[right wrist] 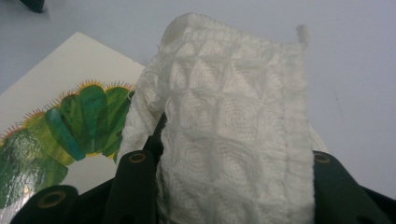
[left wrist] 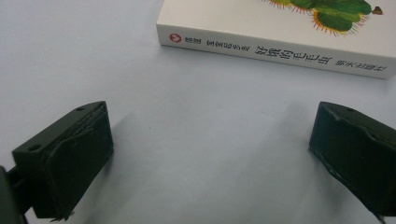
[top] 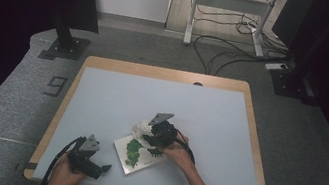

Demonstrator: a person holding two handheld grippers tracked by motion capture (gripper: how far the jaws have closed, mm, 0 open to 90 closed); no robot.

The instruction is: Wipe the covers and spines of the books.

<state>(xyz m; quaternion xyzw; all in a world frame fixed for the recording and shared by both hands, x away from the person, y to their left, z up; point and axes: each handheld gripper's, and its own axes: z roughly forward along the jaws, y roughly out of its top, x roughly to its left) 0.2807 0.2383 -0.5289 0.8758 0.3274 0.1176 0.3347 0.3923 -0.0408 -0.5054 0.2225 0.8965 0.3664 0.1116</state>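
Right gripper [top: 157, 139] holds a white cloth [right wrist: 233, 126] over the book [top: 134, 156]; left gripper [top: 101, 168] rests apart.

In the right gripper view the 2 black jaws are clamped on the folded, waffle-textured cloth, which rises between them and hangs above the far corner of the book's white cover, where a green caterpillar picture [right wrist: 70, 126] shows. The book lies flat near the table's [top: 218, 122] front edge. The left gripper sits just left of the book, its jaws wide apart with bare table between them, facing the spine [left wrist: 275, 46]. The spine carries a round red logo and a row of Chinese characters, too small to read surely.
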